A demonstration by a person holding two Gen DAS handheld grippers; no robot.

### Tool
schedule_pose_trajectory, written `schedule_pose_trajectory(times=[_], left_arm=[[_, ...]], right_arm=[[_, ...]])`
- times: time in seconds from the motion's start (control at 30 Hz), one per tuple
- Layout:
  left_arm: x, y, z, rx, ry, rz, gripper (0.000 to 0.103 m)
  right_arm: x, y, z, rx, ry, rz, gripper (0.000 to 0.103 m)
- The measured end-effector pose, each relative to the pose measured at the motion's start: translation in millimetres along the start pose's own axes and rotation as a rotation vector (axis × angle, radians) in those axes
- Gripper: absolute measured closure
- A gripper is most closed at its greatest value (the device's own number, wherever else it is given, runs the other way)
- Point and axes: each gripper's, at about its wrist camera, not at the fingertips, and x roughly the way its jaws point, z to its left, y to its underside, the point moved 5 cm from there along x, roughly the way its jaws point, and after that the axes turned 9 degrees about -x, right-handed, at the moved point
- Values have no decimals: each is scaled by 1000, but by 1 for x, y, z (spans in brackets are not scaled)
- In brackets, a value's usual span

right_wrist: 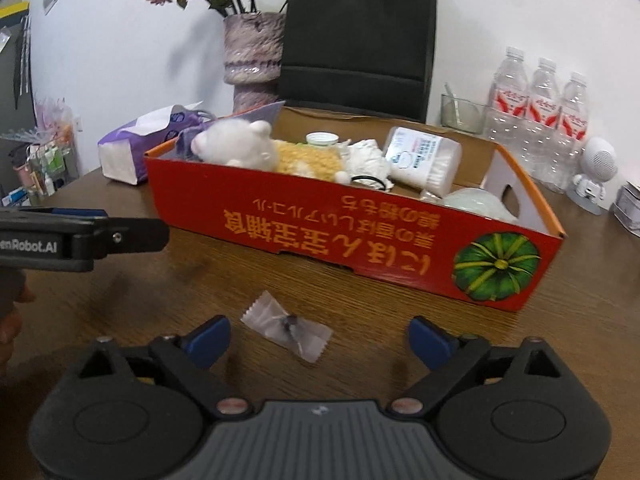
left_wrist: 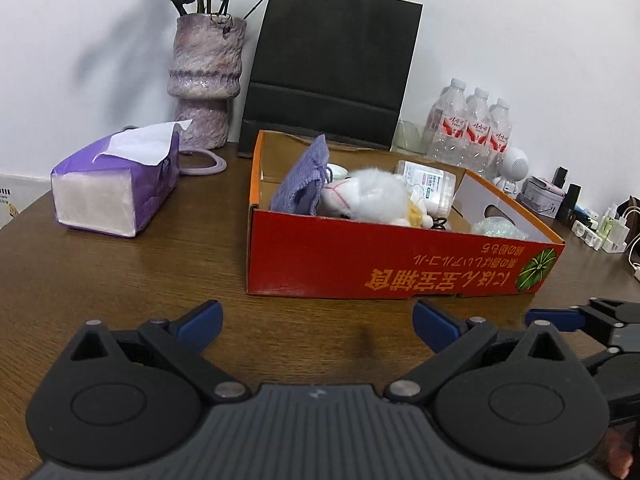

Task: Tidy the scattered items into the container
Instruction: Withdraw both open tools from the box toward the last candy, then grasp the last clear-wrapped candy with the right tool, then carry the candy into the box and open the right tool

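Box (right_wrist: 304, 220) is the landmark. One loose item left: a clear wrapper (right_wrist: 287, 327) on the table (right_wrist: 400, 320), just in front of the box's red wall. R gripper (right_wrist: 319, 340) is wide, nothing held, wrapper lying between its fingers, probably lined up to pinch it. L gripper (left_wrist: 318, 324) also wide and empty, also in front of the box, likely just waiting. In the box: 1 plush (right_wrist: 236, 146), 1 swab tub (right_wrist: 424, 160), other bits. Behind it, 3 bottles (right_wrist: 540, 112).

A purple tissue pack (left_wrist: 116, 192) sits at ten o'clock on the wooden table (left_wrist: 120, 280) — behind it a mottled vase (left_wrist: 206, 80), a black paper bag (left_wrist: 332, 64) at twelve, water bottles (left_wrist: 472, 128) at two.
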Motion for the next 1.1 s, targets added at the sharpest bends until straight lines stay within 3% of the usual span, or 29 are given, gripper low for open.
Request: schedule_pose_trajectory(times=[0.1,0.2,0.3,0.63,0.93,1.1], left_arm=[[-1,0,0,-1,4,-1,0],[-2,0,0,-1,9,-5,0],[-3,1,-2,4,13,-5,0],[-6,3,-8,23,33,-4,0],[-12,4,-15,25,52,-22,0],[-16,-19,-33,39,84,-39,0]], right_arm=[[8,0,2,-2,-30,1,24],[2,0,2,14,-44,-7,64],[-3,2,2,23,-55,-6,84],[-13,2,3,34,-43,-20,84],[-50,-19,-7,40,16,-144,84],[-61,-44,-33,101,36,-194,84]])
